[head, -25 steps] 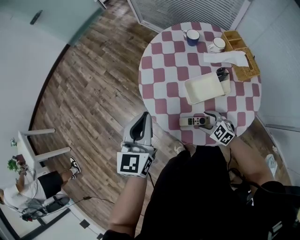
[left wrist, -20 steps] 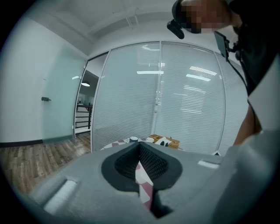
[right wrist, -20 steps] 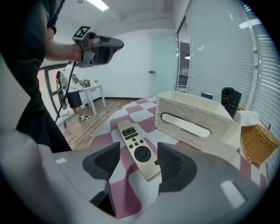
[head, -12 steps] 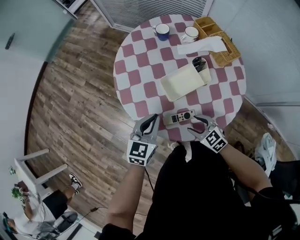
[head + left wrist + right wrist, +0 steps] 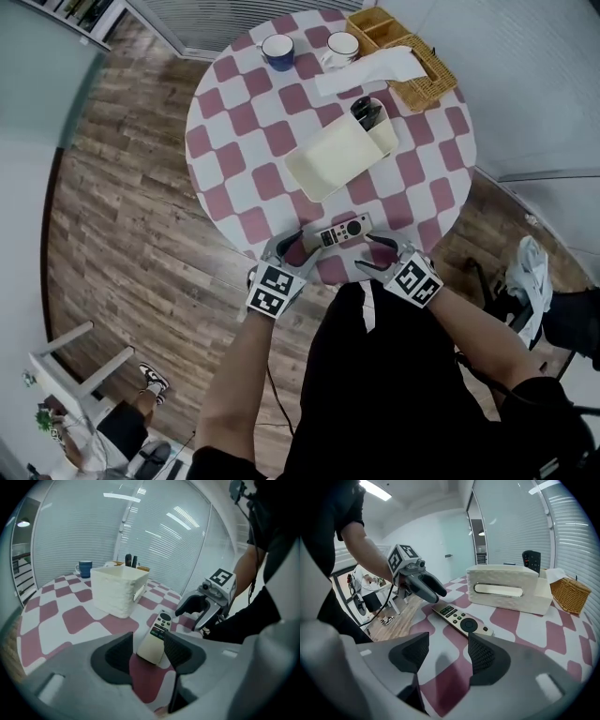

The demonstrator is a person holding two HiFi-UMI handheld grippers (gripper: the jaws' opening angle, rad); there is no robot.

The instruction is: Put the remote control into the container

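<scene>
The left gripper (image 5: 147,644) has just spread its fingers. The near end of the remote control (image 5: 157,637) lies between them, flat on the checked table (image 5: 244,141) and not yet pinched, so a grasp looks ready to begin. A second ago this gripper hung off the table edge with its fingers together. The right gripper (image 5: 447,651) has just narrowed partway, its fingers still apart and empty, with the remote's far end just ahead of them. Beyond both sets of fingertips stands the white container (image 5: 115,595), apart from the remote.
</scene>
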